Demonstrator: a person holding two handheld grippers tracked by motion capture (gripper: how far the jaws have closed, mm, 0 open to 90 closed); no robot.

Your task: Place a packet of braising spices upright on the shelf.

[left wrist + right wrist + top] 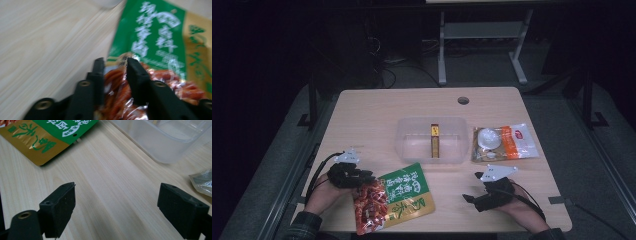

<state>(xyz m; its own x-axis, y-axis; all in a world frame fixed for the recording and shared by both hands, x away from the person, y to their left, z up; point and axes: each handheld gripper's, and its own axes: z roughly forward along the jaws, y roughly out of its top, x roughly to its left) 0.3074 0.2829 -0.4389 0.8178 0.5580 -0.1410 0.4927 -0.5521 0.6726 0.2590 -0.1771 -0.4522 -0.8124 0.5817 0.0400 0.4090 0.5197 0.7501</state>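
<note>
The left tool point(362, 178) sits at the lower left of the high view, its jaws set narrow around the red, clear-windowed end of the snack packet point(404, 192). In the left gripper view the two black jaws stand on either side of that crinkled red film point(116, 82). The picture is blurred, so whether the pads actually press on the film cannot be told; the packet edge lies between them.

The snack packet lies flat on the desk point(377, 115) at lower centre of the high view. Its long axis runs diagonally, from the red end at lower left to the green and gold end toward the centre right. The packet extends rightward and slightly upward in the frame from the left tool, toward the clear plastic bin point(412, 145) just above it.

The right tool point(472, 192) rests at the lower right of the high view, jaws wide apart with bare desk between them, as the right gripper view confirms point(116, 202). The gold corner of the packet point(37, 147) lies ahead of it at upper left of that view, apart from the jaws.

Judgement: the left hand is the nearer and is already placed on the packet's short end. Any lift from that end would leave the long body hanging below the tool, so a firm grip on the film is needed first. A second packet, orange and white point(504, 142), lies beside the bin at the right, untouched.
</note>
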